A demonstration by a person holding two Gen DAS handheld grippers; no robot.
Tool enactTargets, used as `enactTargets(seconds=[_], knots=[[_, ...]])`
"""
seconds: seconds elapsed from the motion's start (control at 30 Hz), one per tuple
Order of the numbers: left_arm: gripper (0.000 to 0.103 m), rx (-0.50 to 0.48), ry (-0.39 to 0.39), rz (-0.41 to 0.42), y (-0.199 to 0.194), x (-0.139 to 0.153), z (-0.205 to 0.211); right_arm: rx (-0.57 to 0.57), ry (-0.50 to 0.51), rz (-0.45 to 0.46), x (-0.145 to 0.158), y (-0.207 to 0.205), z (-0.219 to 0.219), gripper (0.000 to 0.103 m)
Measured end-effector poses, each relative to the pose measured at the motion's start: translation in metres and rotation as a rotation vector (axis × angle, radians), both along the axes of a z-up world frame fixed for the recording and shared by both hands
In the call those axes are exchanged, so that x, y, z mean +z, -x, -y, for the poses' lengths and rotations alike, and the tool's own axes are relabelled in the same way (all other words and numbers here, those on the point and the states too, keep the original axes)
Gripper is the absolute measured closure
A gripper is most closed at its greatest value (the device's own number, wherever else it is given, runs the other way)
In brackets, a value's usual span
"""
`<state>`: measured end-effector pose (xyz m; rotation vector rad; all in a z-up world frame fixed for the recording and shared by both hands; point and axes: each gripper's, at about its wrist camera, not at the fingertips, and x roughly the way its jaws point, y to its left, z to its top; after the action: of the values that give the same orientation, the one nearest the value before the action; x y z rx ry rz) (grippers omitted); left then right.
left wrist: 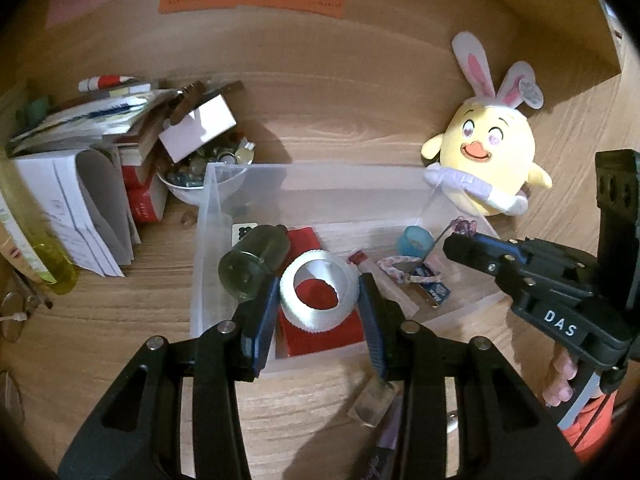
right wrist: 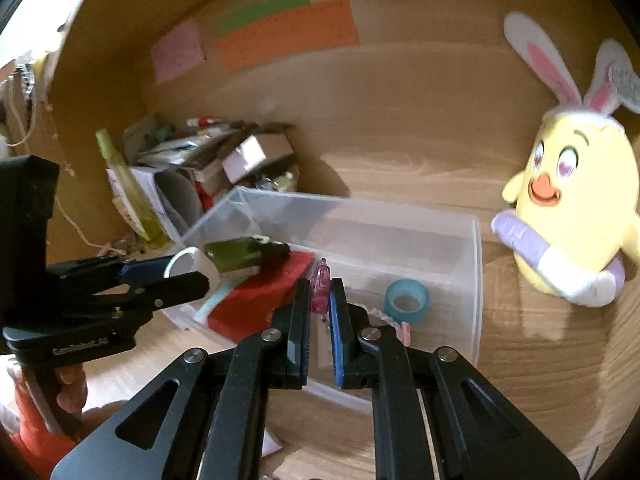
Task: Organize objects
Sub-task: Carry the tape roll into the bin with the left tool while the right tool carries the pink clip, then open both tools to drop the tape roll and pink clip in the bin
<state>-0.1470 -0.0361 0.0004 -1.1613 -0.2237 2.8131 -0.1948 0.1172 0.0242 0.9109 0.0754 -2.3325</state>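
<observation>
- Gripping a white ribbed ring (left wrist: 318, 300), the left gripper (left wrist: 320, 300) hangs over the clear bin (left wrist: 200, 240), above the red box (left wrist: 320, 332) by its near wall.
- The right gripper (right wrist: 320, 292) pinches a pink glittery trinket (right wrist: 320, 286) above the bin's open middle, near blue tape (right wrist: 407, 300).
- A plush chick (left wrist: 486, 160) crowds the bin's far right corner.

Black hand-held gripper (left wrist: 319, 300), blue pads (left wrist: 267, 320), silver screws; "DAS" lettering; sleeve possibly orange.

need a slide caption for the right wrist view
Right tool pinching a small pink trinket above the clear plastic bin, left tool holding a white ring nearby.
</observation>
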Motion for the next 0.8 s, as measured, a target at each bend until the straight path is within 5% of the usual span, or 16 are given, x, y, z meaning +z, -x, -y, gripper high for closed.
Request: enactTargets(seconds=[0.3, 0.6, 0.8], knots=[[0.063, -0.016, 0.013, 0.026, 0.015, -0.011, -0.004, -0.018, -0.033, 0.053, -0.017, 0.015, -0.003, 0.095], [0.05, -0.041, -0.001, 0.004, 0.009, -0.006, -0.006, -0.038, -0.088, 0.045, -0.023, 0.018, -0.001, 0.094], [0.045, -0.042, -0.001, -0.021, -0.001, 0.002, -0.009, -0.06, -0.127, 0.007, -0.02, 0.014, 0.001, 0.081]])
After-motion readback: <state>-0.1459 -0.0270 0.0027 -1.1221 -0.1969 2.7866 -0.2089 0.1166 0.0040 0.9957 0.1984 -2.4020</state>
